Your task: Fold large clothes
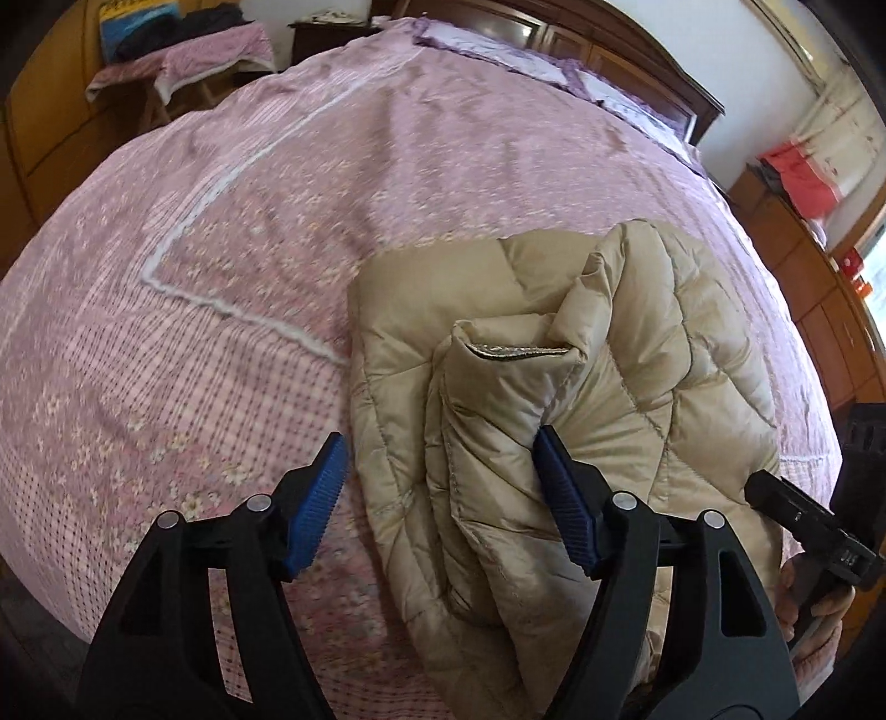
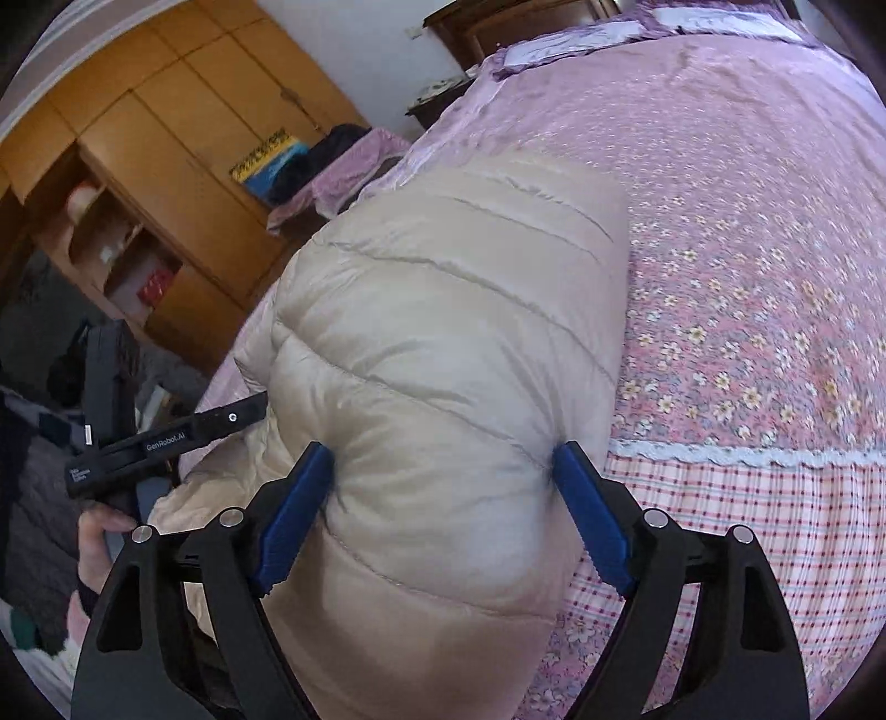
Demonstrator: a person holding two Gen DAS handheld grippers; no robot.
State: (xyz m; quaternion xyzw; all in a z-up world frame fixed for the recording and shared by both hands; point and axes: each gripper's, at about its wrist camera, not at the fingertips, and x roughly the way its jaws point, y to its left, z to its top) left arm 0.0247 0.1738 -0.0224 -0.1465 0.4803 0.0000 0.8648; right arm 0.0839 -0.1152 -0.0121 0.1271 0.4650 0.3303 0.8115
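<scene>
A beige quilted puffer jacket (image 1: 637, 376) lies bundled on the pink floral bedspread (image 1: 277, 232). My left gripper (image 1: 443, 498) is wide open over the jacket's left edge; a folded sleeve or collar part lies between its blue pads without being squeezed. In the right wrist view the same jacket (image 2: 454, 310) bulges up in a thick fold. My right gripper (image 2: 443, 504) has its blue pads pressed into both sides of that fold and holds it. The right gripper also shows in the left wrist view (image 1: 803, 526), and the left one in the right wrist view (image 2: 166, 437).
The bedspread (image 2: 747, 249) stretches far beyond the jacket. Pillows (image 1: 498, 50) and a dark wooden headboard (image 1: 637, 50) lie at the far end. A wooden wardrobe (image 2: 166, 166) and cloth-covered stools (image 1: 183, 72) stand beside the bed.
</scene>
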